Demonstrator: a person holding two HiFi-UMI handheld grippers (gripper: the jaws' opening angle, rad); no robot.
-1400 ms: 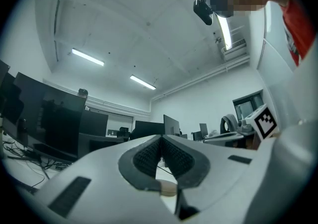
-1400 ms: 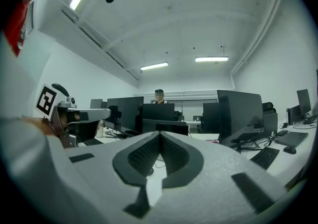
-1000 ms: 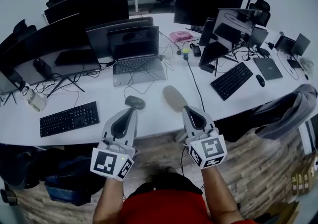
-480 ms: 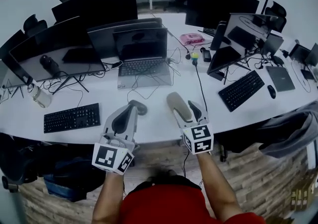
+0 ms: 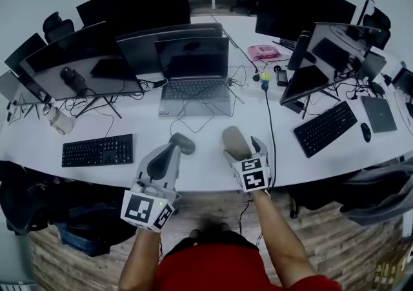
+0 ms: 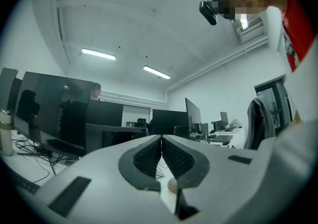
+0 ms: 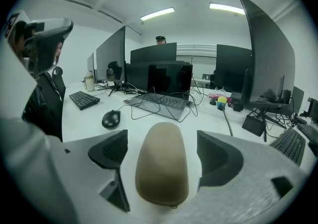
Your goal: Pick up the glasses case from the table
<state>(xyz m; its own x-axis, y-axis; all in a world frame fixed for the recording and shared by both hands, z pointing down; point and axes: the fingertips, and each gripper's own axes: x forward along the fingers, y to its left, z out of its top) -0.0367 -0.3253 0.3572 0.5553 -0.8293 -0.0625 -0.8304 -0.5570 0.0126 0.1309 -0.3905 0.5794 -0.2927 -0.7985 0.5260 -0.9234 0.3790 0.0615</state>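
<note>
The glasses case (image 7: 162, 163) is a tan oval shell lying on the white table (image 5: 206, 125). It lies lengthwise between the jaws of my right gripper (image 7: 164, 152), which are opening; a gap shows on each side and neither pad touches it. In the head view the glasses case (image 5: 236, 142) sits near the table's front edge, with the right gripper (image 5: 248, 154) over its near end. My left gripper (image 5: 169, 150) hovers at the front edge, left of the case, shut and empty. In the left gripper view the left gripper (image 6: 161, 149) has its pads pressed together.
A black mouse (image 5: 182, 143) lies just beyond the left gripper. A laptop (image 5: 193, 77), loose cables (image 5: 193, 115), a keyboard (image 5: 98, 150) at left and another keyboard (image 5: 324, 128) at right, and several monitors fill the table behind. A person sits beyond the monitors.
My right gripper has dropped down and forward onto the table, and its jaws now stand wide around the case. The left gripper has shifted slightly forward.
</note>
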